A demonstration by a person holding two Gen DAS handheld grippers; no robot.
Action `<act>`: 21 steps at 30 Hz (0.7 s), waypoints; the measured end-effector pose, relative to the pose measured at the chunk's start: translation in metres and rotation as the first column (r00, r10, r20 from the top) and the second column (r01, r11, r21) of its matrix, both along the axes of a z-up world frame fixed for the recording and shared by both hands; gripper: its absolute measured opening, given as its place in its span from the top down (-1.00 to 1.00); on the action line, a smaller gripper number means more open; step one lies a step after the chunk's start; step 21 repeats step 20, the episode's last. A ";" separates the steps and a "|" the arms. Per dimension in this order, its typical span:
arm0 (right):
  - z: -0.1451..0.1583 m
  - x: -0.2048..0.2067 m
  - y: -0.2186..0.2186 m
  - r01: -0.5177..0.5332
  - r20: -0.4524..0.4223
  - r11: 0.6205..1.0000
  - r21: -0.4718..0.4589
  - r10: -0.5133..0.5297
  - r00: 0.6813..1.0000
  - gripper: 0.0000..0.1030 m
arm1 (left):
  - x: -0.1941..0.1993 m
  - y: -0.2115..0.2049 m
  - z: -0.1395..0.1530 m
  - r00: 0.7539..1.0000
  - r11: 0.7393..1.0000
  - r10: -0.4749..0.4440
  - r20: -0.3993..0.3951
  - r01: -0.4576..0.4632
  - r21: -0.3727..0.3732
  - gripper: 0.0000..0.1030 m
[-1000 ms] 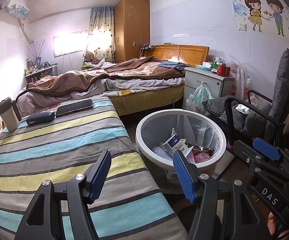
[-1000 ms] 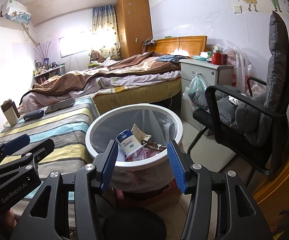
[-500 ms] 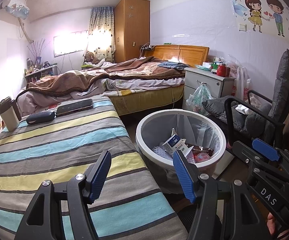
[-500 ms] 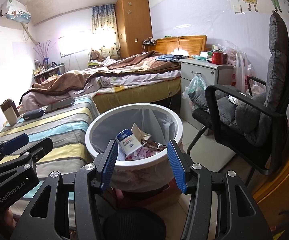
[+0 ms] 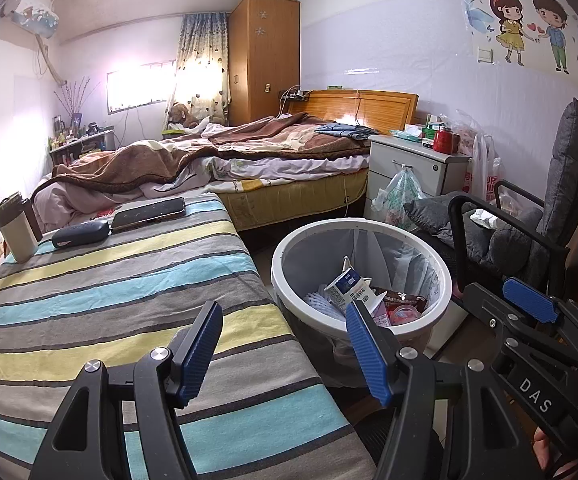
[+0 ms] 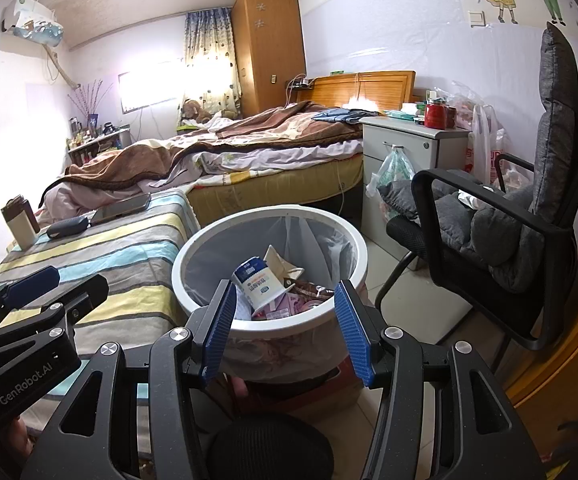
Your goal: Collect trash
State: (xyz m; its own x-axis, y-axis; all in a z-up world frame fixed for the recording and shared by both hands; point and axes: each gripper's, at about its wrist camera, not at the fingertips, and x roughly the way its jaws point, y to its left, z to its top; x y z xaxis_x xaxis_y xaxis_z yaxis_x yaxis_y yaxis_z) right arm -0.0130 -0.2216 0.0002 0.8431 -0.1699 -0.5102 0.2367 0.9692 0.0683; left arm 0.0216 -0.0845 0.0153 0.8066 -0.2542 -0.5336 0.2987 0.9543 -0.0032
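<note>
Two grippers, left gripper [image 5: 283, 346] and right gripper [image 6: 285, 322], jaws wide and empty, beside round white bin [image 6: 353, 236], striped cloth surface [image 5: 109, 280] left, padded grey chair [image 6: 501, 216] right.

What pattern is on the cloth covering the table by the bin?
The cloth has broad stripes of grey, pale yellow and light blue, seen best in the left wrist view.

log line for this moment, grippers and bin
left gripper: open, empty, over striped bedcover | right gripper: open, empty, before trash bin | bin: lined, holds milk carton and wrappers
</note>
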 end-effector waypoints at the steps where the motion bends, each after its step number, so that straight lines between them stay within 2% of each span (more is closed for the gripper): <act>1: 0.000 -0.001 0.000 0.000 0.001 1.000 0.001 0.000 1.000 -0.03 | 0.000 0.000 0.000 1.000 1.000 0.000 0.002 0.000 -0.002 -0.24; 21: 0.000 -0.001 0.002 0.000 -0.003 1.000 0.001 0.000 1.000 -0.03 | -0.001 -0.003 -0.001 1.000 1.000 -0.006 -0.007 0.006 -0.009 -0.24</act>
